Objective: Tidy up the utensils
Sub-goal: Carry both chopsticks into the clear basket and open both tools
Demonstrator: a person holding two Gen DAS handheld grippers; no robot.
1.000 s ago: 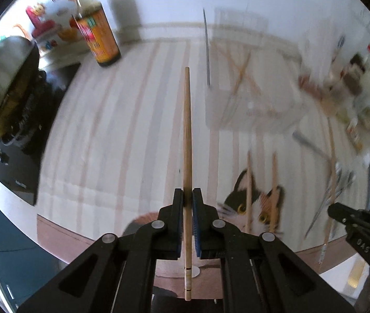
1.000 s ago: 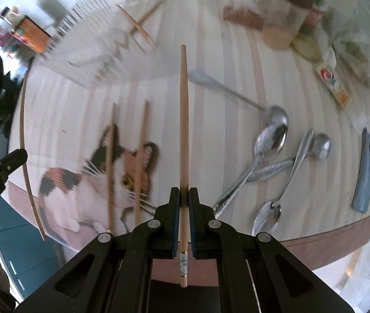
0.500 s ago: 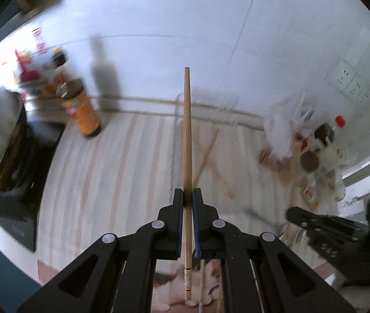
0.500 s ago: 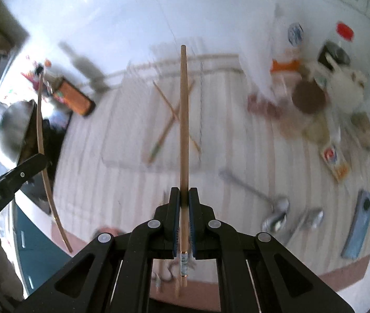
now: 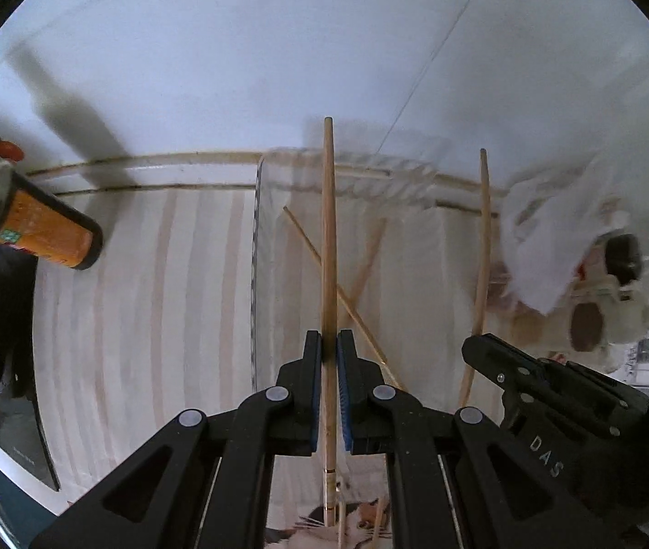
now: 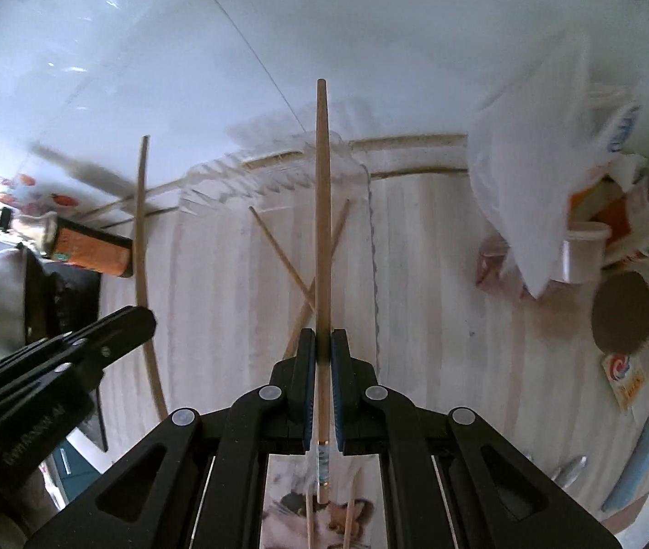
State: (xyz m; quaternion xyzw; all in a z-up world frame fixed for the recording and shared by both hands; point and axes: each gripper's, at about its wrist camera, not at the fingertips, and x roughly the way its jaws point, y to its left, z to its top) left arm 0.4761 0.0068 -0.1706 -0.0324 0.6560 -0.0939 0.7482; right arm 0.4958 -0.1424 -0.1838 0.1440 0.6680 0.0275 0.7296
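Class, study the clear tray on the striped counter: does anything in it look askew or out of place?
Yes. The two chopsticks in the clear tray lie crossed like an X instead of side by side. The left tongs and right tongs each grip one more chopstick above the tray, pointing toward it.

Bright, cool daylight fills both views, with glare on the glossy wall. The bottle throws a long shadow up that wall. Motion blur smears the clear tray and bags; fisheye bending curves the counter edge.
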